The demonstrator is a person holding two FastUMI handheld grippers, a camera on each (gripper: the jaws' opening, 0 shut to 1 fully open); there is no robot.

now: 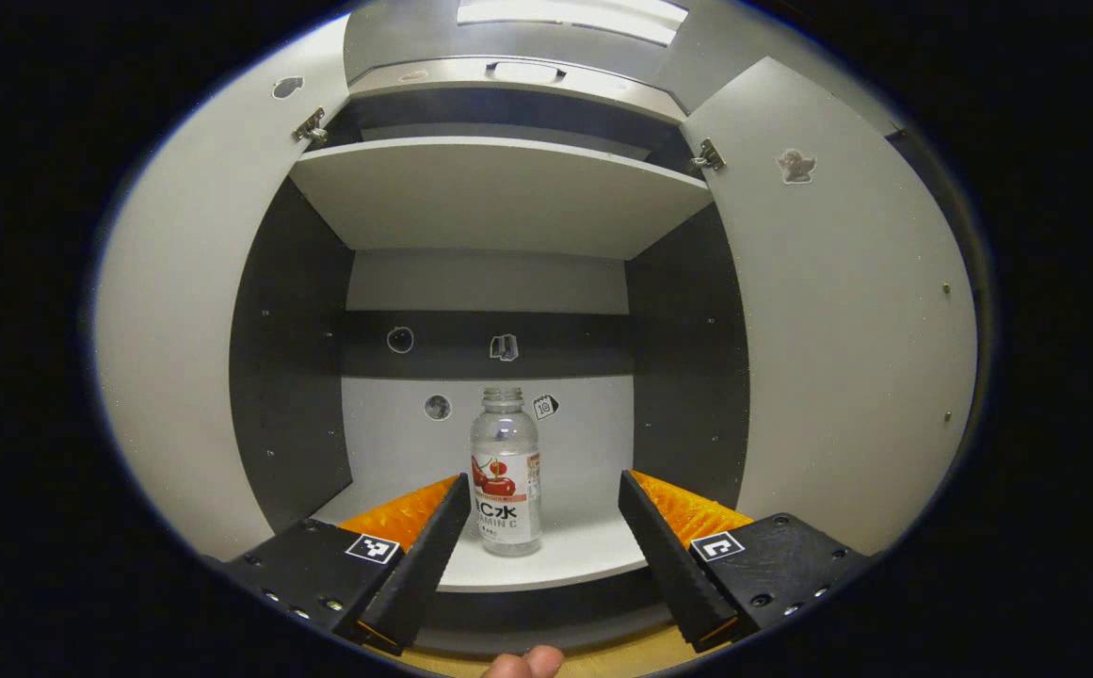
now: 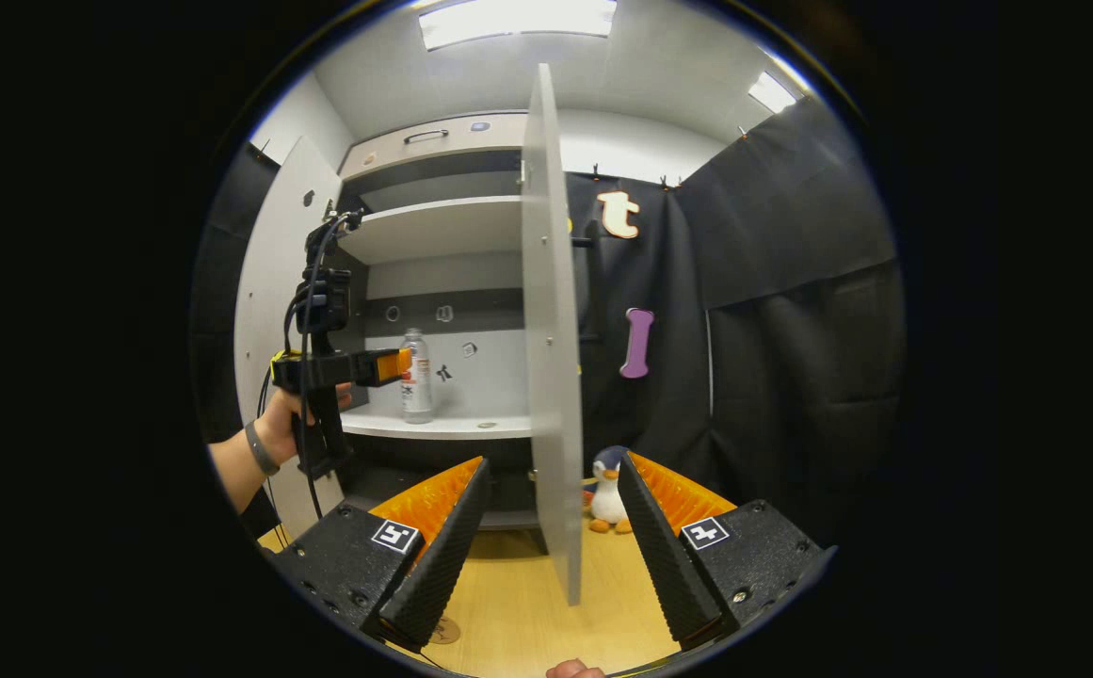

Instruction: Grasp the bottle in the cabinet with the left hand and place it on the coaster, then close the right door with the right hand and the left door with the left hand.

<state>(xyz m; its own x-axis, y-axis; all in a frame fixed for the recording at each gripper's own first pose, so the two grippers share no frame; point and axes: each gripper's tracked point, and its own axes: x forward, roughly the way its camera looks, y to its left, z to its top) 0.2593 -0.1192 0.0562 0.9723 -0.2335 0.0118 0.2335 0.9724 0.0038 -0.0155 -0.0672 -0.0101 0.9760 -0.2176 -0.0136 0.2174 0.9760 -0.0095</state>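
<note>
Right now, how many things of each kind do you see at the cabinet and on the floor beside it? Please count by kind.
Bottles: 1, the bottle upright on the lower shelf
Cabinet doors: 2, left door and right door, both open
Shelves: 2, lower shelf and upper shelf
Plush penguins: 1, the penguin on the floor
Total: 6

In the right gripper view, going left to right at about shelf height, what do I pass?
Hand → left gripper → bottle → right door → penguin toy.
</note>
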